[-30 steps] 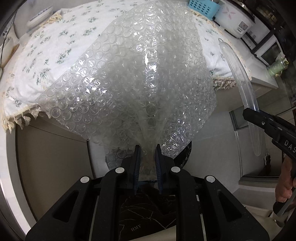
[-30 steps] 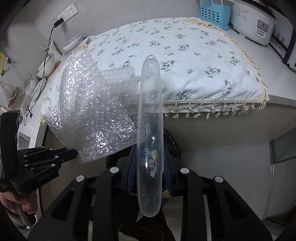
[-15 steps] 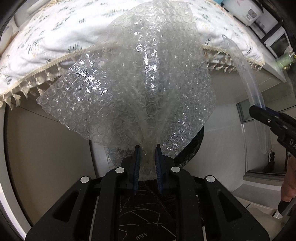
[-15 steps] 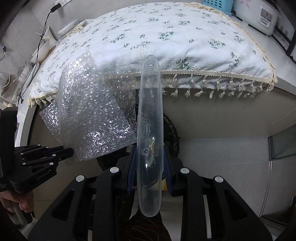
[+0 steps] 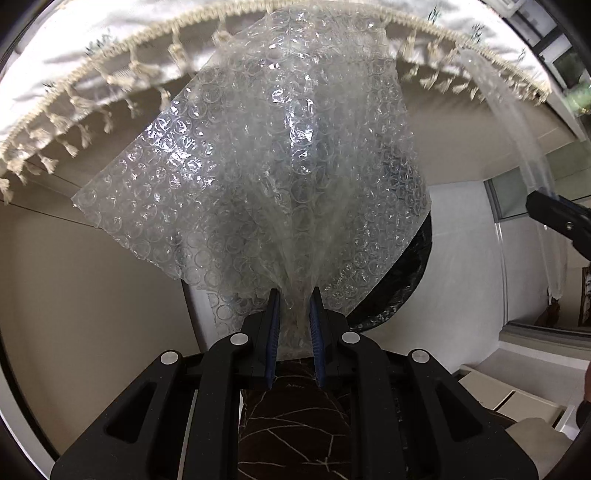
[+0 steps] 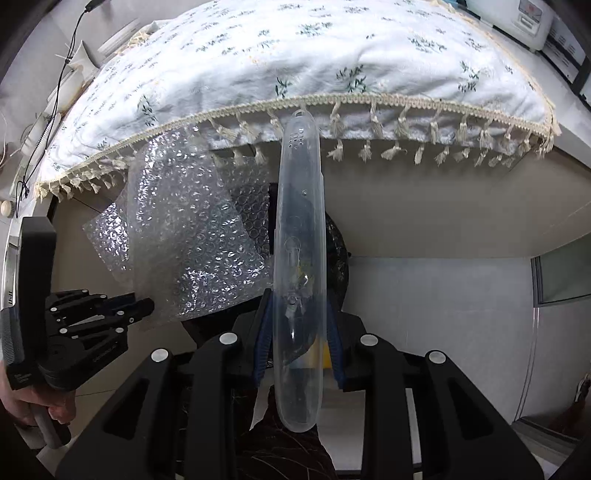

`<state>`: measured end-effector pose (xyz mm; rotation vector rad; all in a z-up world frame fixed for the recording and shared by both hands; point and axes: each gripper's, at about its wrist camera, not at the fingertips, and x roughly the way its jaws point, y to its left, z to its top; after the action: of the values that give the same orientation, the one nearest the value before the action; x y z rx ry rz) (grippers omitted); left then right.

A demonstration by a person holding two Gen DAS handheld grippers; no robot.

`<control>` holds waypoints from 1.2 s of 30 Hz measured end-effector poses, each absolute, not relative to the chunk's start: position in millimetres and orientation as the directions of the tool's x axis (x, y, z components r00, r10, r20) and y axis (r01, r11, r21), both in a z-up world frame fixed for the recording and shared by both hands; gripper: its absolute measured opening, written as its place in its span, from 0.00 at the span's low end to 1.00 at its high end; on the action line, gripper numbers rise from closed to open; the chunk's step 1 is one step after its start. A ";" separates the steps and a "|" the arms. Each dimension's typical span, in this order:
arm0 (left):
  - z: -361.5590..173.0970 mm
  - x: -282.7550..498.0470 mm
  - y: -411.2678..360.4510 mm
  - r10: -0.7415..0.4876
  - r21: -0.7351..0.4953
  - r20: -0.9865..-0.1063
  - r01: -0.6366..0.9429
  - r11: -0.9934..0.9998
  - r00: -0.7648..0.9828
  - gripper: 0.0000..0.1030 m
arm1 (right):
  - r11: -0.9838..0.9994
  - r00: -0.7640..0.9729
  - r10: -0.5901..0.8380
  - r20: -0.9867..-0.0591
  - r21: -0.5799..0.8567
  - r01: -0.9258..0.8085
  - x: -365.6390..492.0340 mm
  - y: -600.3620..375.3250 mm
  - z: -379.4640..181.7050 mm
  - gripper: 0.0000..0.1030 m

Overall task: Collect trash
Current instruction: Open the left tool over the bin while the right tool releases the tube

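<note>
Bubble wrap (image 5: pixel 280 177) pinched upright (left gripper (image 5: pixel 294 295) jaws closed)

Both wrist views look along their claws, close up, toward the shared fringed tablecloth (image 5: pixel 110 79) (image 6: pixel 332 66) edge.

A white floral tablecloth (image 6: pixel 314 70) with a cream tasselled fringe (image 6: pixel 373 125) drapes over a counter at twelve o'clock. Beige cabinet front (image 6: pixel 424 206) below it. White appliance (image 6: pixel 517 18) at one o'clock; window (image 6: pixel 563 273) at three.
</note>
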<state>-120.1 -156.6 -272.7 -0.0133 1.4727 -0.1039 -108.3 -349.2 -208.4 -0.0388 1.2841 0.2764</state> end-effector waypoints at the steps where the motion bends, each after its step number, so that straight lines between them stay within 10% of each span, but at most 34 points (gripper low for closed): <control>1: -275.9 -117.7 -157.1 -0.076 -0.070 -0.993 0.067 0.995 0.090 0.14 | 0.966 0.252 0.181 -0.950 0.125 -0.225 -108.8 -348.9 -210.2 0.25; 11: -289.6 -98.9 -158.2 -0.021 -0.013 -0.997 0.099 0.995 0.079 0.29 | 0.964 0.196 0.164 -0.967 0.116 -0.238 -114.1 -335.4 -236.0 0.25; 28: -228.2 -112.3 -122.2 -0.045 -0.057 -0.951 -0.031 0.998 0.306 0.92 | 0.951 0.129 0.184 -0.974 0.143 -0.274 -111.3 -321.6 -258.9 0.25; 36: -219.9 -118.6 -106.2 -0.039 -0.072 -0.941 -0.087 0.994 0.336 0.94 | 0.936 0.107 0.201 -0.974 0.159 -0.313 -101.6 -292.8 -269.7 0.25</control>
<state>-118.6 -106.2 -219.9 -0.1168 1.2286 0.0317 -101.6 -292.8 -269.7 -0.0944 1.4144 0.3791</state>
